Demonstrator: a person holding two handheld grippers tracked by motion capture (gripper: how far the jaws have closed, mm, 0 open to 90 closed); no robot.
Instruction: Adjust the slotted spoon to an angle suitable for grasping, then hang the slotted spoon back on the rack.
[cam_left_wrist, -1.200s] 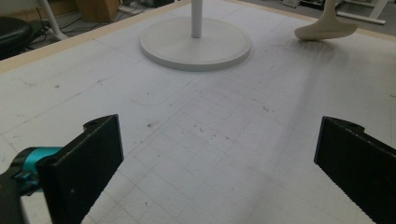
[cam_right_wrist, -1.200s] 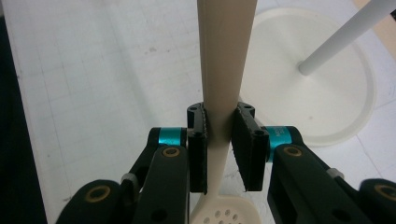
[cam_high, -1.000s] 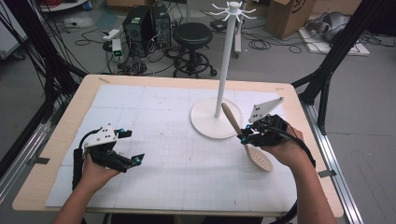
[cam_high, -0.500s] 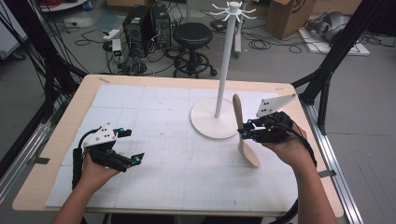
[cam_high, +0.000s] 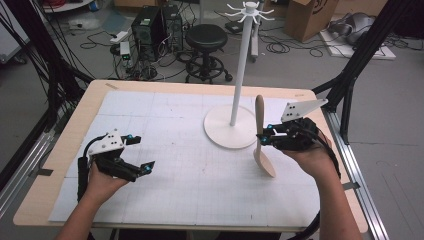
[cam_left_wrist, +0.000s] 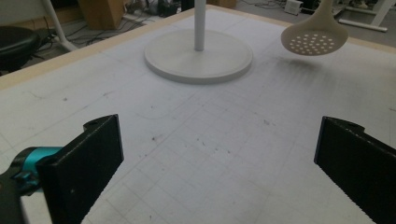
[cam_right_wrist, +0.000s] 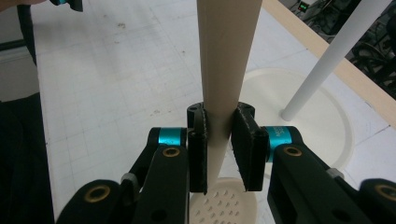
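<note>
A beige slotted spoon (cam_high: 260, 134) is held nearly upright above the table, handle up and perforated bowl (cam_right_wrist: 224, 206) down. My right gripper (cam_high: 265, 138) is shut on its handle (cam_right_wrist: 225, 70), just right of the white stand's round base (cam_high: 230, 132). The stand's pole (cam_high: 241, 60) rises to a ring of hooks (cam_high: 249, 11). My left gripper (cam_high: 140, 154) rests open near the table's left front, nothing between its jaws. In the left gripper view the spoon's bowl (cam_left_wrist: 314, 37) hangs beyond the stand base (cam_left_wrist: 198, 56).
A white gridded mat (cam_high: 165, 150) covers the wooden table (cam_high: 60, 150). Behind the table stand a black stool (cam_high: 206, 37), a computer tower (cam_high: 150, 25), floor cables and a cardboard box (cam_high: 305, 17). Black frame legs (cam_high: 350, 65) flank the table.
My right gripper has lifted the spoon off the mat and swung it from a slant to nearly upright. The left gripper has stayed put.
</note>
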